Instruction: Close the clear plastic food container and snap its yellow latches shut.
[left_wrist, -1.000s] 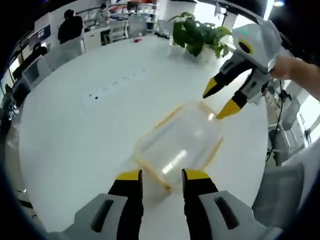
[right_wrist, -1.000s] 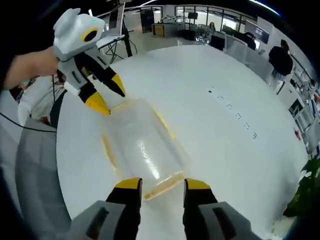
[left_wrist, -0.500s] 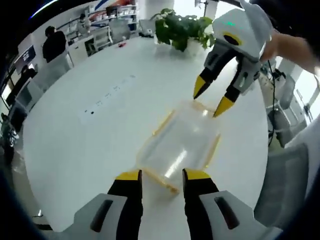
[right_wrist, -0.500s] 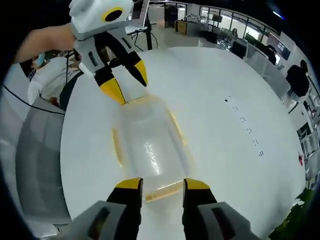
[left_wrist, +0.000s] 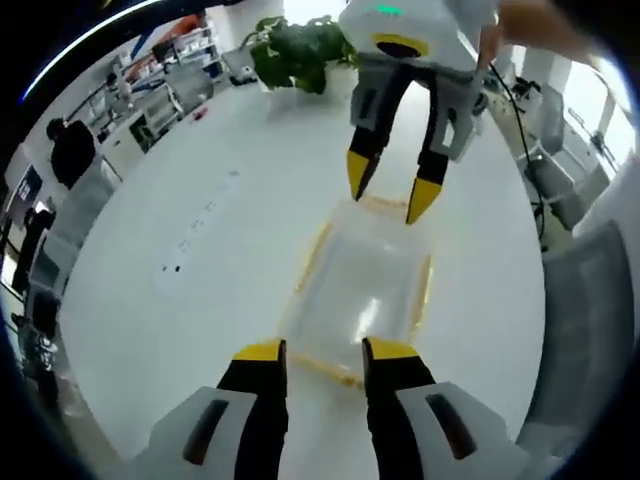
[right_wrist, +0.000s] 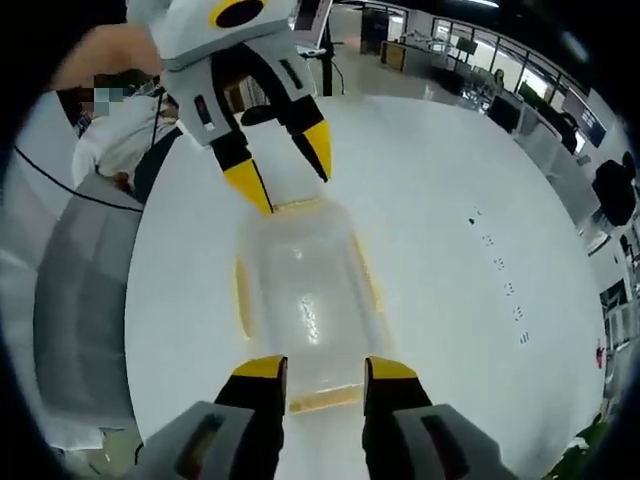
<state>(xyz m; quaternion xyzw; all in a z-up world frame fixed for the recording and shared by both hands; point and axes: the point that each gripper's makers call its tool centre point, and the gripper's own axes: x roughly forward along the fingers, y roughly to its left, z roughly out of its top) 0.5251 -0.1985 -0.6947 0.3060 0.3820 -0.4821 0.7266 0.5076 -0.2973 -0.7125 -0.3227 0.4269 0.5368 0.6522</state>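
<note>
A clear plastic food container (left_wrist: 357, 293) with yellow latches along its edges lies on the white round table (left_wrist: 200, 280). My left gripper (left_wrist: 322, 350) stands open at the container's near short end, its yellow tips either side of that end's latch. The right gripper (left_wrist: 390, 192) enters the left gripper view from the top, open, its tips over the far short end. In the right gripper view the same container (right_wrist: 305, 300) runs away from my open right gripper (right_wrist: 325, 368), and the left gripper (right_wrist: 285, 170) hangs open over the far end latch.
A potted green plant (left_wrist: 290, 55) stands at the table's far side. A strip of small dark marks (left_wrist: 195, 235) runs across the tabletop. A grey chair (right_wrist: 80, 300) and a seated person (right_wrist: 120, 140) are beside the table. Desks and people fill the room behind.
Both views have swung so the container now lies lengthwise between the two grippers. Each gripper has closed in on its end of the container. Both stay open.
</note>
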